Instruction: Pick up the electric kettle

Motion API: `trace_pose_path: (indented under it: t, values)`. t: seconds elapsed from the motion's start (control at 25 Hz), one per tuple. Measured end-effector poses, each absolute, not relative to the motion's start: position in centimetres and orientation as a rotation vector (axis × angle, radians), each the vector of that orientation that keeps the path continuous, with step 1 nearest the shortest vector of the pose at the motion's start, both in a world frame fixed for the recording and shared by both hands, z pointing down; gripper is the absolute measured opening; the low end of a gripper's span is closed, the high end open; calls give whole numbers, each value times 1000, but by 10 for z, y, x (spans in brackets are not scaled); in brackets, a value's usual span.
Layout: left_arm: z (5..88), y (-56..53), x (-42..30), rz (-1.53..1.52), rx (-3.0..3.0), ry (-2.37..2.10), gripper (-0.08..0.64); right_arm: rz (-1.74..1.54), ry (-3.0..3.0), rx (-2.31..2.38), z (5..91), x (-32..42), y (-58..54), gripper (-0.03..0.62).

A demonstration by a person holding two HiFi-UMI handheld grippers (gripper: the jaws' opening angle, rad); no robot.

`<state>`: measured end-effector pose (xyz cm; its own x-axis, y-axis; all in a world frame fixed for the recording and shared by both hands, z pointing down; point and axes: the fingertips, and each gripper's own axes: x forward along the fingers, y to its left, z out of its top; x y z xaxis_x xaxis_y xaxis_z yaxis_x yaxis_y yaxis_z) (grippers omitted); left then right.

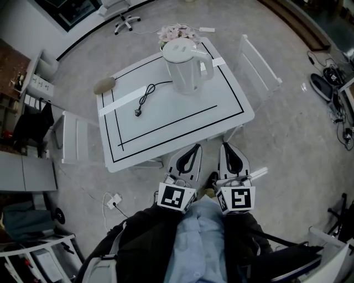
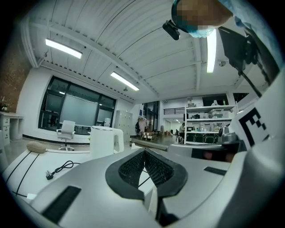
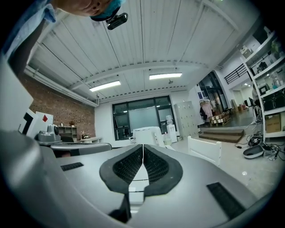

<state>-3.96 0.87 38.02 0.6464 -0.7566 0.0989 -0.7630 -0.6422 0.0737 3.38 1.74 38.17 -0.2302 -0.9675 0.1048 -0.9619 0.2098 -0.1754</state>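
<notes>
A white electric kettle (image 1: 186, 67) stands upright at the far side of the white table (image 1: 221, 121), its handle to the right. Its black cord and plug (image 1: 145, 98) lie on the table to its left. Both grippers hang side by side below the table's near edge, well short of the kettle. My left gripper (image 1: 189, 153) is shut and empty, and my right gripper (image 1: 230, 150) is shut and empty too. The left gripper view has the kettle (image 2: 105, 141) ahead to the left. In the right gripper view the kettle (image 3: 147, 136) shows just above the closed jaws.
A tan oval object (image 1: 104, 84) lies at the table's far left corner, and pink flowers (image 1: 173, 32) sit behind the kettle. White chairs stand at the left (image 1: 74, 138) and right (image 1: 255, 66) of the table. An office chair (image 1: 123, 16) is farther back. Cables and gear (image 1: 332, 83) clutter the floor at right.
</notes>
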Motion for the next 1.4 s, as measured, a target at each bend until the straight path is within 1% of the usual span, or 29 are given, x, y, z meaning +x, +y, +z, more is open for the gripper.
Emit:
trace_pose_path:
  t: [0.52, 1.04, 1.4]
  values:
    - [370, -28, 4, 161, 2776, -1345, 5, -300, 2403, -1848, 376, 84, -26, 17]
    - [365, -63, 7, 91, 2769, -1373, 5, -264, 2446, -1832, 370, 87, -60, 18]
    - [375, -118, 6, 55, 2739, -1329, 5, -283, 2476, -1884, 385, 83, -108, 18]
